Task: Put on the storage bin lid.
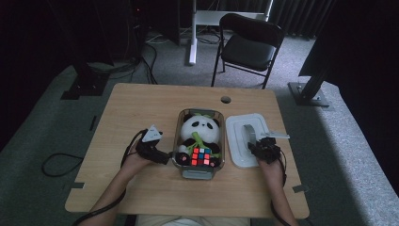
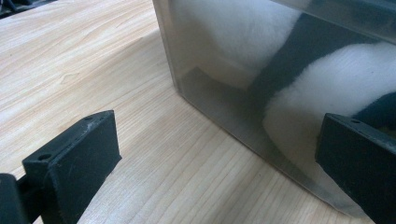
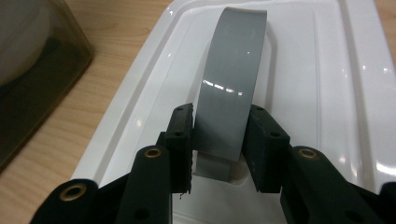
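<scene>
Lid of white plastic lies flat on the bench near its right edge, just beside the right wall of the clear container that holds a panda plush and a colour cube. Its long axis runs from the near edge of the bench toward the far edge, and the grey arched handle on top runs the same way. The right gripper sits at the near end of that handle, pointing along it toward the far edge, so the lid lies straight ahead of and under the jaws. The right hand is by far the nearer one; the left is on the other side of the container.

In the right gripper view the two black jaws stand on either side of the grey band, pads against its edges: they are clamped on the handle at a middling width.

The left gripper rests by the container's left wall near its near corner. Its jaws stand wide apart; one seems to lie close against the clear wall, but they grip nothing.

Lifting the lid across onto the container would, I judge, be the right hand's job.
</scene>
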